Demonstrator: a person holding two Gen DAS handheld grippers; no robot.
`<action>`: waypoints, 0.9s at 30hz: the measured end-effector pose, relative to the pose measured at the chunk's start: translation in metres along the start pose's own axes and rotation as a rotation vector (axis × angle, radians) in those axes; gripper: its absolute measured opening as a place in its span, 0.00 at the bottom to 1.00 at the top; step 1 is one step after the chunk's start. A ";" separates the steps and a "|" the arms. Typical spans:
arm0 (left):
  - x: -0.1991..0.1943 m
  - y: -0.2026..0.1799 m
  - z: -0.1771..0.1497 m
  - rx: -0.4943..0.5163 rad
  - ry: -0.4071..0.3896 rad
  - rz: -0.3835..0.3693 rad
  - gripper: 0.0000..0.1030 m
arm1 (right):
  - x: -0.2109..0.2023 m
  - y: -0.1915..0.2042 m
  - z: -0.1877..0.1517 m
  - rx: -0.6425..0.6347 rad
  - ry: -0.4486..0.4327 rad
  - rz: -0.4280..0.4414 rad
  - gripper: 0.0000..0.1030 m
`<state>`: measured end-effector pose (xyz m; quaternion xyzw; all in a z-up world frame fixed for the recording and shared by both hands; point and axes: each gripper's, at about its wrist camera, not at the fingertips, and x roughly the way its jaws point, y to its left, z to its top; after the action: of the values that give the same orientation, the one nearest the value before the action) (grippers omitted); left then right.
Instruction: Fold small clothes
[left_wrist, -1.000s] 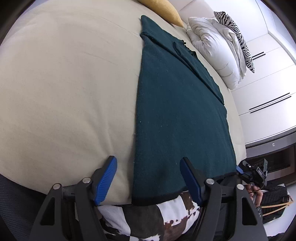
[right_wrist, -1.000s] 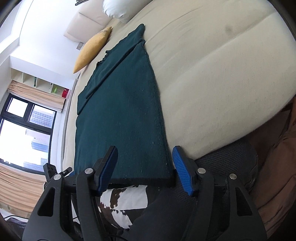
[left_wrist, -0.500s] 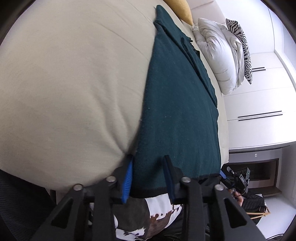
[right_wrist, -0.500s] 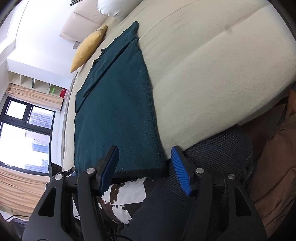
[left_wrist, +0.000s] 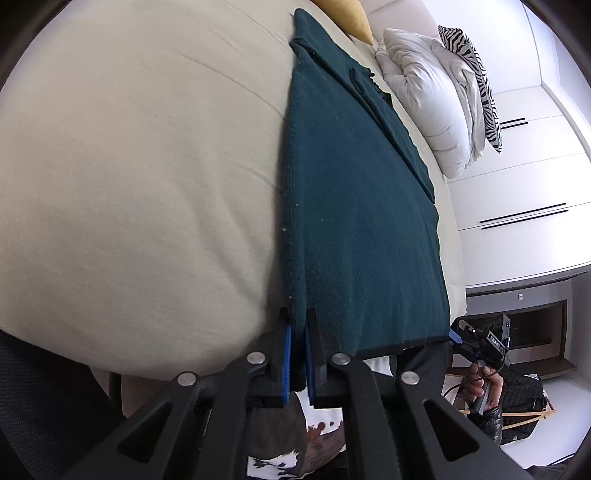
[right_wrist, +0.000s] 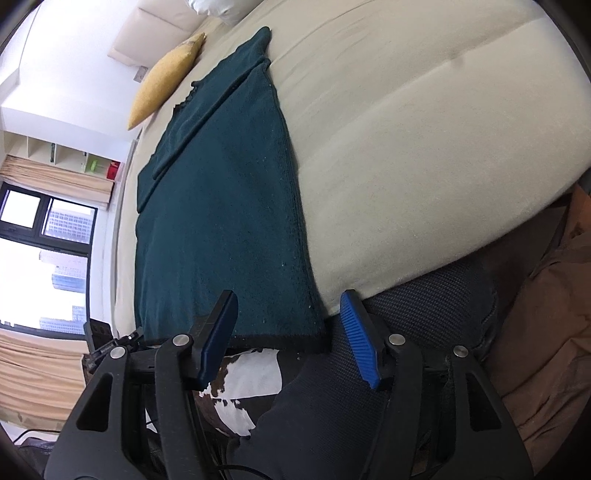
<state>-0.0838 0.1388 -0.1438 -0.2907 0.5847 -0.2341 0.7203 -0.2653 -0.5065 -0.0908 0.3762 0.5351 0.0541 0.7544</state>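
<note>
- My left gripper (left_wrist: 297, 332) has just clamped its jaws onto the near corner of the green garment (left_wrist: 354, 206), low centre of frame.
- My right gripper (right_wrist: 288, 321) (jaws apart) straddles the other corner.
- Garment lies flat on the bed (left_wrist: 129, 166); next, right must pinch, then lift both.

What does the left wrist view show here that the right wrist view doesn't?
Only the left wrist view: the left gripper shut on the green garment's near corner, the white duvet, the zebra pillow. Only the right wrist view: the right gripper open at the other corner, the window. Both: garment, bed, yellow cushion.
</note>
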 end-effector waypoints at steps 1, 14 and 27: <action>0.000 0.000 -0.001 0.000 0.000 0.002 0.07 | 0.002 0.002 0.001 -0.006 0.008 -0.008 0.54; -0.011 -0.010 -0.001 0.034 -0.041 0.004 0.06 | 0.016 0.006 -0.007 -0.026 0.036 -0.019 0.07; -0.060 -0.043 0.061 -0.064 -0.269 -0.296 0.06 | -0.011 0.054 0.043 -0.019 -0.217 0.276 0.06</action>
<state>-0.0369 0.1574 -0.0625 -0.4247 0.4413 -0.2778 0.7400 -0.2163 -0.4950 -0.0423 0.4427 0.3934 0.1213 0.7966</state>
